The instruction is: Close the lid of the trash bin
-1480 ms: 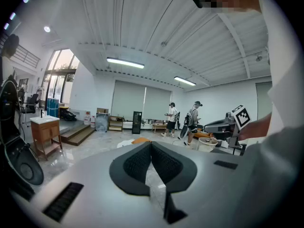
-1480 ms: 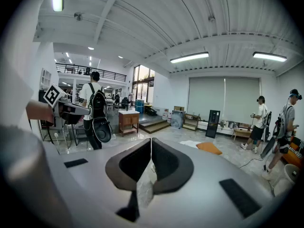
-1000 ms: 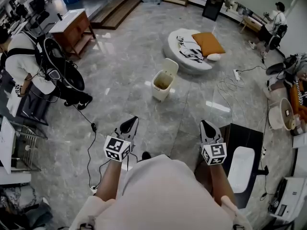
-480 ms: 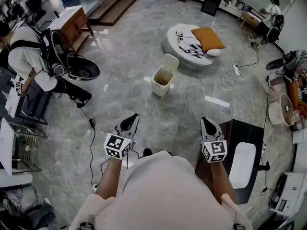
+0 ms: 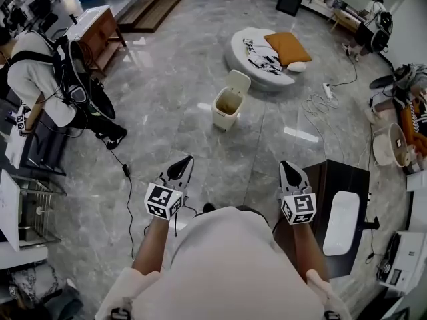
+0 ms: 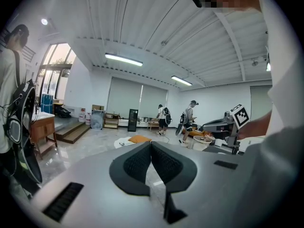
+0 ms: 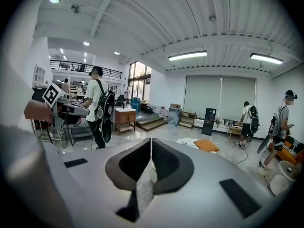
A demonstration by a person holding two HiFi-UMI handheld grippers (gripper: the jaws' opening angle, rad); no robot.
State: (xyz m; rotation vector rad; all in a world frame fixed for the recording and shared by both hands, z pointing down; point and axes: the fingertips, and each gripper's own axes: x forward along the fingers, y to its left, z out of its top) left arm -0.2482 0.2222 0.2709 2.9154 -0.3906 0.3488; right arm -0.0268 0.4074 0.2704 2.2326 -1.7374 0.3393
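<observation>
Both grippers, left (image 5: 180,170) and right (image 5: 289,173), hold their jaws pressed together on nothing. The step in hand looks like the approach: the cream plastic trash bin (image 5: 226,113) stands well ahead on the grey marble floor (image 5: 167,112), its flip lid (image 5: 238,82) raised. Next, step closer and tip that lid down. A black cable (image 5: 125,171) trails to the left, off the path.

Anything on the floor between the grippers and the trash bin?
Nothing visible. Only bare marble floor lies between the left gripper, the right gripper and the trash bin, whose lid stands open. The black cable runs off to the left of that path.
</observation>
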